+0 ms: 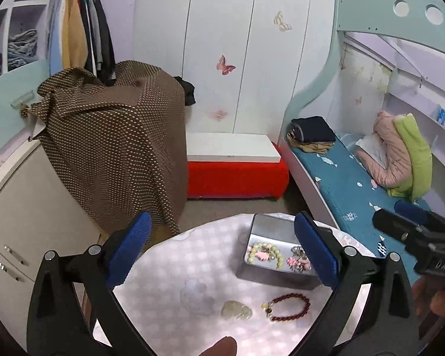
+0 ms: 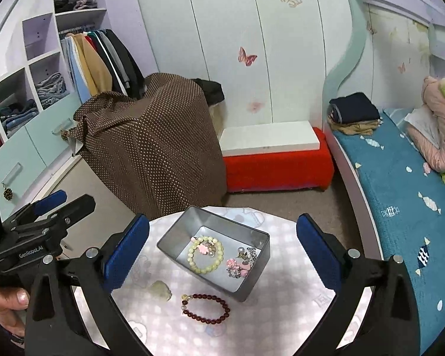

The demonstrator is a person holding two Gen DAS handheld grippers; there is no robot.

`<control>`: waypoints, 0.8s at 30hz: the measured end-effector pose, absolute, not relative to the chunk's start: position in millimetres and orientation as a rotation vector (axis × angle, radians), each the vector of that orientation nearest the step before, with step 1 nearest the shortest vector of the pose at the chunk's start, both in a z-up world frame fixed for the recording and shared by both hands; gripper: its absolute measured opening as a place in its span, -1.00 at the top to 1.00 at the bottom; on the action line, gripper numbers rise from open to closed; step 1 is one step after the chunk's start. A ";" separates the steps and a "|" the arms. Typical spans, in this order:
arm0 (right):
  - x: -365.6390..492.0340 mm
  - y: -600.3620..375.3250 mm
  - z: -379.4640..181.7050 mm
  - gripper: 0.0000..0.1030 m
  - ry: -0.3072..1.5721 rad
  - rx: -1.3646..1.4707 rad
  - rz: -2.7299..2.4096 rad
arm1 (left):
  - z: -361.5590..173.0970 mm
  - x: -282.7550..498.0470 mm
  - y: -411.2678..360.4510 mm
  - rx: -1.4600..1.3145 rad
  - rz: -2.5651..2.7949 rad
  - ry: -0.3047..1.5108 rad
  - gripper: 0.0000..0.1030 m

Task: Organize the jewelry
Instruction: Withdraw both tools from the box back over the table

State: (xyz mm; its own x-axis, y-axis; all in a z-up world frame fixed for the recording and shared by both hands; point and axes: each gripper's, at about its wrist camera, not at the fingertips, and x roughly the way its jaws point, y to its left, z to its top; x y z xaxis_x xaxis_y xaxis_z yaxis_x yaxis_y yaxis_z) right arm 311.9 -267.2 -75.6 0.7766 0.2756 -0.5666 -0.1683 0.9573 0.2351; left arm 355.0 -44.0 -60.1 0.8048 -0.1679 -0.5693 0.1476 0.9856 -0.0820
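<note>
Your left hand-held gripper and right hand-held gripper both hover with their blue, ridged pads spread wide and gripping nothing above the round tabletop, which wears a pale checked cloth. On it sits a rectangular grey metal tin holding a ring of glossy pale-green beads and a tangle of pink flower charms on silvery chain. Just beside the tin's near wall, on the cloth, lie a dark red beaded bracelet with a small gold bead and, to its left, a milky, lumpy stone pendant.
</note>
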 end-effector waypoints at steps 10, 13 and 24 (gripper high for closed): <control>272.7 -264.4 -77.4 -0.86 0.608 0.142 0.224 | -69.6 313.6 -24.7 -0.007 -0.117 0.601 -0.88; 260.3 -264.0 -84.7 -0.86 0.614 0.132 0.225 | -81.6 306.0 -20.9 0.006 -0.098 0.617 -0.88; 237.8 -262.1 -129.0 -0.86 0.703 0.128 0.218 | -156.3 297.7 -31.8 0.052 -0.092 0.752 -0.88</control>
